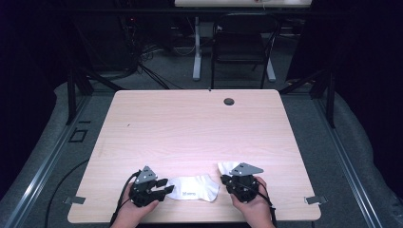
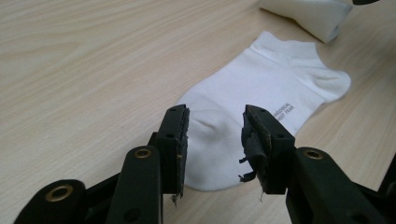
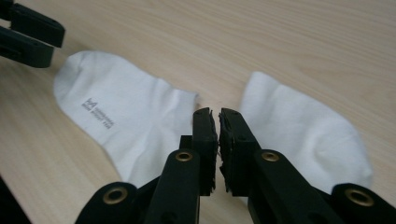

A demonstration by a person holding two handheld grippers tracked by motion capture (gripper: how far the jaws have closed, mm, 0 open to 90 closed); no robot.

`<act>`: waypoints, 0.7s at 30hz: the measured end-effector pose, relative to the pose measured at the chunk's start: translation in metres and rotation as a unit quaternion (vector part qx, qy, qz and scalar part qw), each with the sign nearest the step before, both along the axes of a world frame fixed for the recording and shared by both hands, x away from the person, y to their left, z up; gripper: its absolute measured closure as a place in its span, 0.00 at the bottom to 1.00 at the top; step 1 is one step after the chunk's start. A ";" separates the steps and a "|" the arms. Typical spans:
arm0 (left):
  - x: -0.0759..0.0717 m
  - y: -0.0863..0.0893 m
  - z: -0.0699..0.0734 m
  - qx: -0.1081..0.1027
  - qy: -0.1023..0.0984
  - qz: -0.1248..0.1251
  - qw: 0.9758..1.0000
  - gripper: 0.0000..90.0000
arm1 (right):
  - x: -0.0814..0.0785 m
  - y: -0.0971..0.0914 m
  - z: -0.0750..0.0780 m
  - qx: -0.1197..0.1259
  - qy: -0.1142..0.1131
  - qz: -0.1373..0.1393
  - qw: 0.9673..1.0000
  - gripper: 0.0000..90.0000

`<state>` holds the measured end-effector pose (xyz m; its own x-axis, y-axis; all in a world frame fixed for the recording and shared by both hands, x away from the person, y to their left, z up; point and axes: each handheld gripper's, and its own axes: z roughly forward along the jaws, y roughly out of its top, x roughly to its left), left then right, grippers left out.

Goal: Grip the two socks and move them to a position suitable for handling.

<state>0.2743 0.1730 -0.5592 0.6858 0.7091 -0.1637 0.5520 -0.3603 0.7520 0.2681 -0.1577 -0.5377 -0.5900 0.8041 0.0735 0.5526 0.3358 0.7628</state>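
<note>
Table (image 1: 190,123); sock (image 1: 195,189) lengthwise L-R.

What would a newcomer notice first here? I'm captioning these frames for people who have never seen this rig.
Two white ankle socks on the pale wooden table, near its front edge: the flat printed sock lies between the hands, and the second white sock sits at the right gripper. Next come the black two-jaw tools: the left gripper hangs open over the printed sock's toe, while the right one's jaws are nearly together.

White sock (image 3: 116,116): small grey print, illegible.
</note>
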 end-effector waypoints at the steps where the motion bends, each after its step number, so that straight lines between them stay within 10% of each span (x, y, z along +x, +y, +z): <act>1: 0.002 0.002 0.000 0.004 -0.003 0.001 1.000 0.67 | 0.002 -0.004 0.000 -0.004 0.000 -0.005 1.000 0.95; 8: 0.009 0.006 -0.003 0.011 -0.001 0.013 1.000 0.67 | 0.016 -0.017 -0.014 -0.014 0.022 -0.045 0.999 0.95; 21: 0.011 0.001 -0.010 0.020 0.008 0.004 1.000 0.67 | 0.042 0.003 -0.033 -0.045 0.052 -0.037 0.997 0.95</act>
